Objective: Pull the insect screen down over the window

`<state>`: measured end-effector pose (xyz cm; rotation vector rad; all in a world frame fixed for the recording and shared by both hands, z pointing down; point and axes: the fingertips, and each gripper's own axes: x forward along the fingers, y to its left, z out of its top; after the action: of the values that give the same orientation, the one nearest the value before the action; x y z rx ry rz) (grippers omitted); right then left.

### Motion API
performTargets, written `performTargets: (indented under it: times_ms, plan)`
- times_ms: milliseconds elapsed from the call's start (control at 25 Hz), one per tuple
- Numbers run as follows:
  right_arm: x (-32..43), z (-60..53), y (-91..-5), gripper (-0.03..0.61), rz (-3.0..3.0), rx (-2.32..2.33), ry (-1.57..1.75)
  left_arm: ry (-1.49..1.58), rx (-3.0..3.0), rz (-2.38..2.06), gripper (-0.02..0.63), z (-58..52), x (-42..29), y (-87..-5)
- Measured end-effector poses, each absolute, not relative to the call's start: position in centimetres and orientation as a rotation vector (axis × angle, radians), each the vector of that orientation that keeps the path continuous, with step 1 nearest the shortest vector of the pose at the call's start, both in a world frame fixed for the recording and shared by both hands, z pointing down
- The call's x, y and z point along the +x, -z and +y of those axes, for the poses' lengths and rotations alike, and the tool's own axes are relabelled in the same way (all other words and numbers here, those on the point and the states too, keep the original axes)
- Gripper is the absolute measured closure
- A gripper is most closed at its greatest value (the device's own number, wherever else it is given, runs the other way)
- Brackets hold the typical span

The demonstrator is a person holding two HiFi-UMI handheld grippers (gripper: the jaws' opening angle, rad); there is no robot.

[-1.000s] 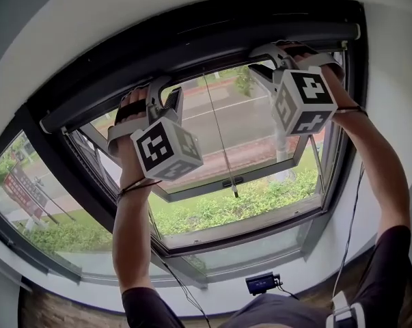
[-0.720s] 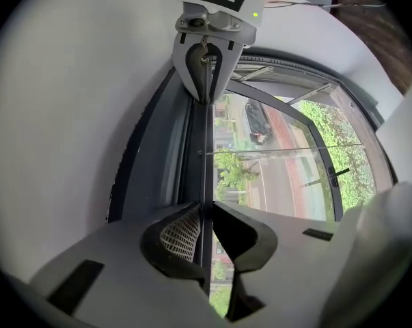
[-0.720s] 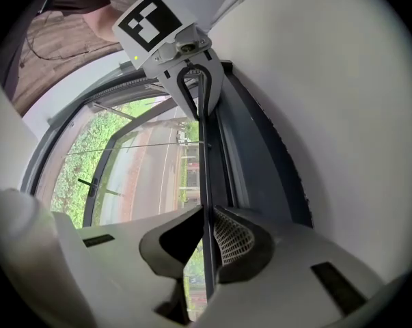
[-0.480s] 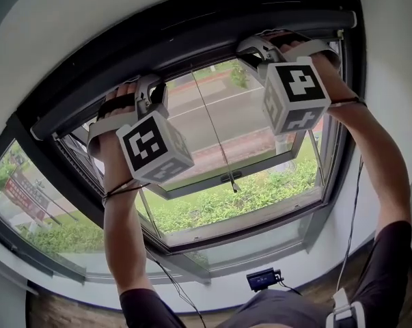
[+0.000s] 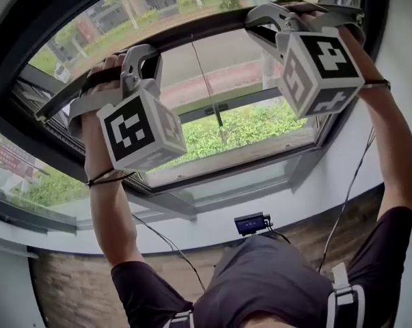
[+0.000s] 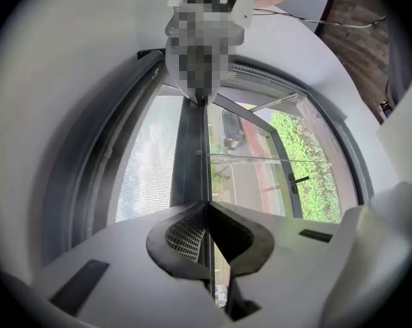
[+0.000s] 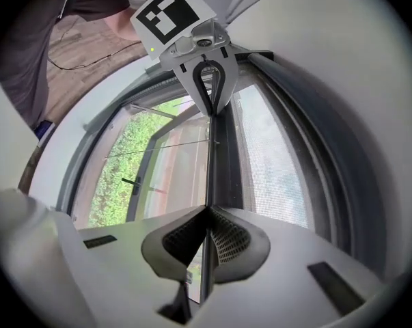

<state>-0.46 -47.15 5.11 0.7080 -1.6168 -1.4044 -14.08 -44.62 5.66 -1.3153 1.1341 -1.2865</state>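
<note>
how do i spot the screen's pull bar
On the big dark-framed window, a slim dark pull bar runs across, with grey mesh on one side only. It alone is clamped by the right gripper and the left gripper, whose jaws have just been closing.

The left gripper (image 5: 145,59) and right gripper (image 5: 264,24) meet the insect screen's pull bar (image 5: 206,36) across the window (image 5: 233,159).

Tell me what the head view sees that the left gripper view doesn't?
Only the head view shows the marker cube on the left tool and the arm holding it. Only the left gripper view shows the screen's fine mesh and that tool's jaws, which have just been closing, pinched on the thin edge of the pull bar. Both show the pull bar and the green bushes outside.
</note>
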Motion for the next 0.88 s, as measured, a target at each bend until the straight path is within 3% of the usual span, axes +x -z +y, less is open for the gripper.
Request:
performTargets:
  times_ms: [360,880]
  plan:
    - [0.0,-47.8,-16.3,0.557,-1.691,0.569,1.228,1.343,-1.485,1.076,0.595,-45.3,-13.3,-17.2]
    - [0.0,-48.7,-20.8,0.557,-1.729,0.532,1.148,1.389,-1.539,1.056,0.595,-46.2,-13.5,-21.5]
